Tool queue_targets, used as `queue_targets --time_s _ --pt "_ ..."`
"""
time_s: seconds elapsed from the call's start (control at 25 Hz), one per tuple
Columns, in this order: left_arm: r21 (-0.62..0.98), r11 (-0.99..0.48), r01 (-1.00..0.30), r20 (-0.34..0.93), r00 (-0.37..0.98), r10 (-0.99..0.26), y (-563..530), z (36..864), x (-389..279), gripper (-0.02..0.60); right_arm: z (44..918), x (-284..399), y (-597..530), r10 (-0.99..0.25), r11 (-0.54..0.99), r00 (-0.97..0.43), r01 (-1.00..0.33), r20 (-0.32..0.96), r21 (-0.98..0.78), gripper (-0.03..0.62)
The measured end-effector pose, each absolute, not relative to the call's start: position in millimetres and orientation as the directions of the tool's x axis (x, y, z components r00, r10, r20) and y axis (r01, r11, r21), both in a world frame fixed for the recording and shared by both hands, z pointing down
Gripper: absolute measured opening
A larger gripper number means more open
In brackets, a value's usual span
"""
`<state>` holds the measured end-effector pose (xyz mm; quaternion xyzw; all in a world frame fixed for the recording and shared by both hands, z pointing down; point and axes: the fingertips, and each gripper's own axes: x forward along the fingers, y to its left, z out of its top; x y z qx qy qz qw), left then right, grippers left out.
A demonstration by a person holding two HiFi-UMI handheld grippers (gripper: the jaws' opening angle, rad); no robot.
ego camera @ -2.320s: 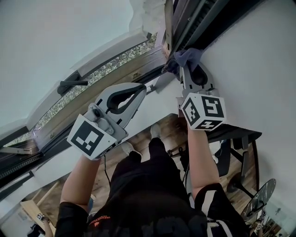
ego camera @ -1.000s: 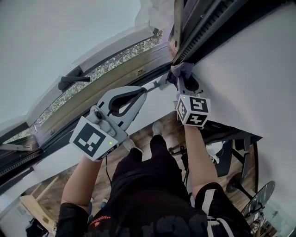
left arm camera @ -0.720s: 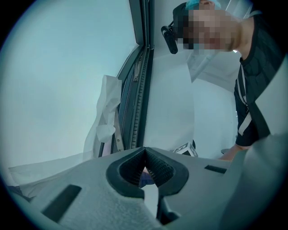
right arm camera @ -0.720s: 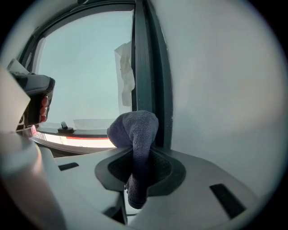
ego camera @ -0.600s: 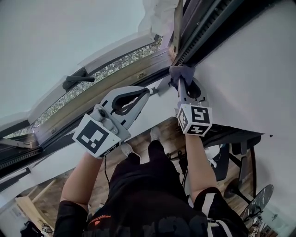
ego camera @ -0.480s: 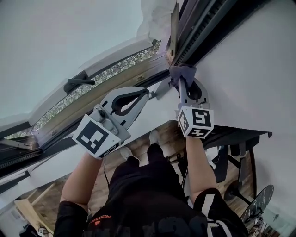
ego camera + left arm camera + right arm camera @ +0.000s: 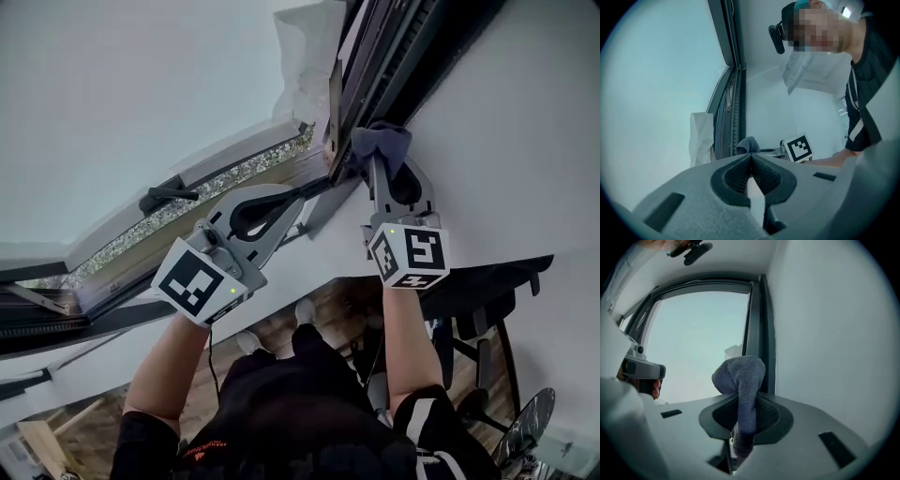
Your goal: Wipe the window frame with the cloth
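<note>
We had the cloth (image 7: 380,141) clamped in the right gripper (image 7: 376,167), its bunched end pressed to the dark window frame (image 7: 375,58) beside the white wall (image 7: 525,141), near the corner of the open sash (image 7: 217,183). The left gripper (image 7: 301,192) hung closed and empty just beside that sash. We judged the wiping under way: only this corner stretch seemed covered, the long rail beyond left to do. Against two seconds before, the cloth had stayed on the same rail, shifted only slightly, and the left gripper had drawn nearer the frame
</note>
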<state>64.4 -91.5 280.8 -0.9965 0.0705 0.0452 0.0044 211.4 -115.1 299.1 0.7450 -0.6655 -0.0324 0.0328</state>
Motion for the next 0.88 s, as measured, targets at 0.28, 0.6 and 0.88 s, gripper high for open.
queue_targets --time_s 0.28,0.6,0.88 --pt "-0.077 -0.985 -0.151 -0.140 0.980 -0.140 -97 243 66 0.020 228 210 -119 -0.988 -0.109 0.092 -0.984 -0.121 0.141 0.061" --pt "-0.110 -0.984 -0.138 -0.151 0.981 -0.120 -97 216 76 0.020 155 216 -125 -0.970 -0.135 0.096 -0.977 -0.224 0.167 0.061" --pt "-0.156 -0.979 -0.130 -0.203 0.974 -0.097 -96 196 76 0.020 101 204 -122 -0.953 -0.143 0.091 -0.976 -0.288 0.165 0.061"
